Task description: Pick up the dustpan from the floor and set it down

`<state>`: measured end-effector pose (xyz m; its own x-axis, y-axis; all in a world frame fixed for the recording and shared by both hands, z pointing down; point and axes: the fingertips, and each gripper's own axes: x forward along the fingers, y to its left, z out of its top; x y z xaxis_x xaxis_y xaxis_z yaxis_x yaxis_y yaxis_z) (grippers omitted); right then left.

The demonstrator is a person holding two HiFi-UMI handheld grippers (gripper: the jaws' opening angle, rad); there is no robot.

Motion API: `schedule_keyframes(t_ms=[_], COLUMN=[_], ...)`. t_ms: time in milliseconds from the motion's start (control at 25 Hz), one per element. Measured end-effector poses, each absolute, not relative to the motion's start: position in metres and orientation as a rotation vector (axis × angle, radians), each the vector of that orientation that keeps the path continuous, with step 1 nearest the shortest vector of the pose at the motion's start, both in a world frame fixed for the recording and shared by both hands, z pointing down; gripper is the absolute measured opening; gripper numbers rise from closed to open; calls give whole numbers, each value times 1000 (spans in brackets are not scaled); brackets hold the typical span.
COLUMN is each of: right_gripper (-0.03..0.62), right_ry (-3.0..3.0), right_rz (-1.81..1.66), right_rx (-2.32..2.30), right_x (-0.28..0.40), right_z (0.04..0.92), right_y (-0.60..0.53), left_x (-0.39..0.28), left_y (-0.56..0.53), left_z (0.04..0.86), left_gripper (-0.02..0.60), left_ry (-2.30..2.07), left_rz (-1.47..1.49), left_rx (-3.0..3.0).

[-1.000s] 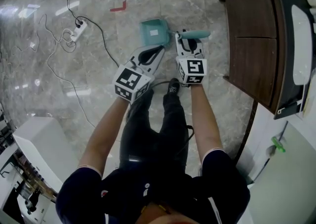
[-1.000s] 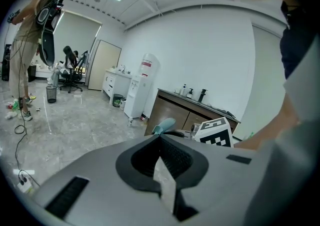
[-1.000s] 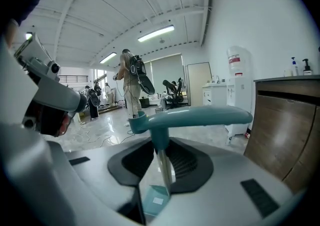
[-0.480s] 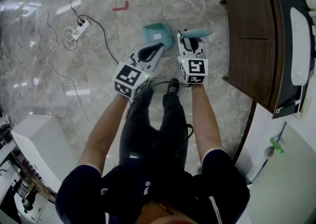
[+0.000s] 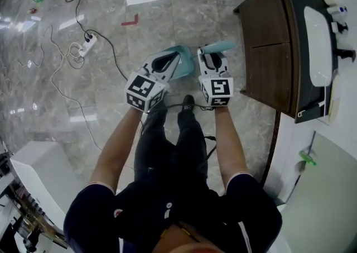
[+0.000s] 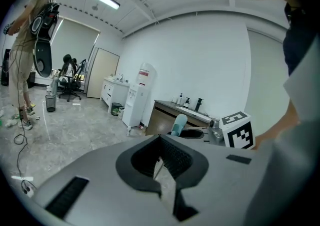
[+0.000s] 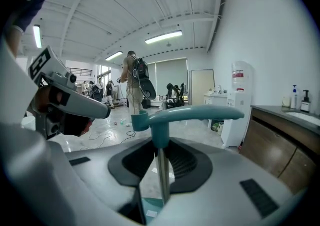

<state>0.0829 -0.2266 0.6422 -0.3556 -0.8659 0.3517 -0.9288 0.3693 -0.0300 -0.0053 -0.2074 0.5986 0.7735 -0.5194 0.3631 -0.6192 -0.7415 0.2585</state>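
Observation:
The teal dustpan [image 5: 186,63] hangs off the floor by its thin upright pole [image 7: 161,170], and its teal grip bar [image 7: 192,114] lies across above the jaws. My right gripper [image 7: 160,156] is shut on that pole just under the bar; in the head view this gripper [image 5: 212,59] sits right of the pan. My left gripper [image 5: 165,63] is beside the pan's left edge, apart from it. Its jaws [image 6: 161,151] stand shut with nothing between them. The grip bar [image 6: 178,124] also shows past the left gripper.
A brown cabinet with a white sink [image 5: 266,39] stands close on the right. A power strip with loose cables [image 5: 85,46] and a red tape mark [image 5: 131,21] lie on the marble floor to the left. A white unit [image 5: 39,171] is at lower left. Another person [image 7: 133,83] stands far off.
Both grippers have risen, and the dustpan has come up off the floor with the right one. The pan now hangs closer between the grippers. The head view has lifted too.

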Motion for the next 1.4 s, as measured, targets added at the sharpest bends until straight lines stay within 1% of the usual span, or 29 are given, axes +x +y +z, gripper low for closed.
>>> schedule_keyframes(t_ms=[560,880,1160,1400], right_gripper=[100,100,100,100], right_ry=[-2385,-2474,-2565,-2609], right_rz=[189,107,14,-9], right_rx=[1711,1732,1705,1651], right_x=[102,89,59,41], right_z=[454,366,313,305], right_y=[-197,-188,-182,-177], left_x=[0,-20,-41,-45], left_y=[-189,-170,-162,-161], left_z=[437,360,321,311], left_gripper=[12,12,12,12], left_ry=[-881,-935,-995,-1020], left_rz=[217,136,94,60], left_rx=[2707,2774,2819,2824])
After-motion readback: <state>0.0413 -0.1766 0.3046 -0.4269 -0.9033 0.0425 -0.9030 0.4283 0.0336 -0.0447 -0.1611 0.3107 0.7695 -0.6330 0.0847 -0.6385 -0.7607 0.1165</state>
